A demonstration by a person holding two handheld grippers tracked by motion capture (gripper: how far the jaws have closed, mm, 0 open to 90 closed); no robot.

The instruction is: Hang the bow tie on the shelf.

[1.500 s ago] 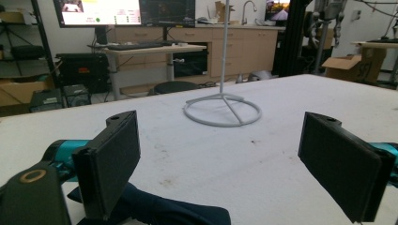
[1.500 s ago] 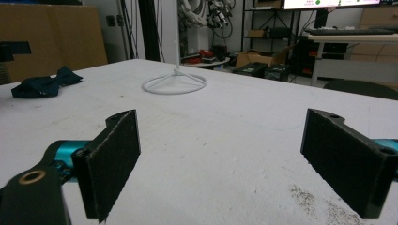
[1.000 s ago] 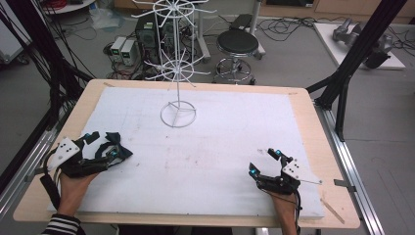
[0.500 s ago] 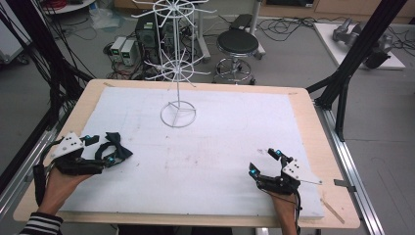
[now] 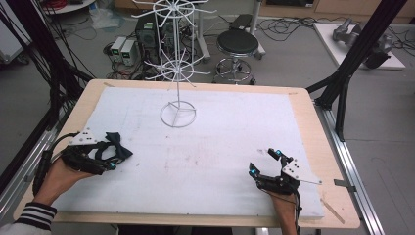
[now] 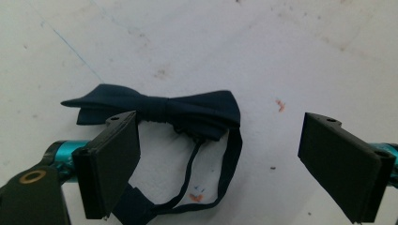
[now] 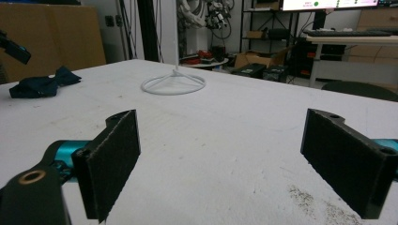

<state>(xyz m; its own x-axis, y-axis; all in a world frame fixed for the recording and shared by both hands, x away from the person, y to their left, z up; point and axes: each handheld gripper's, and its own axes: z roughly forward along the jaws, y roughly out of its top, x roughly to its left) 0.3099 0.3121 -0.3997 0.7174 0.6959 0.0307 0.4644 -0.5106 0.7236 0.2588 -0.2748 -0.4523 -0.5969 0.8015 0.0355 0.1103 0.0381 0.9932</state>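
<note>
Left gripper view shows my left gripper (image 6: 220, 159) spread wide over the one bow tie (image 6: 159, 110), which lies flat on the white mat (image 5: 220, 147) near its left edge. If I close now, I think one jaw may catch only the thin strap (image 6: 225, 178) and the tie could slip. My right gripper (image 5: 266, 164), also spread, holds nothing. One wire rack (image 5: 178, 105) stands far off.
</note>
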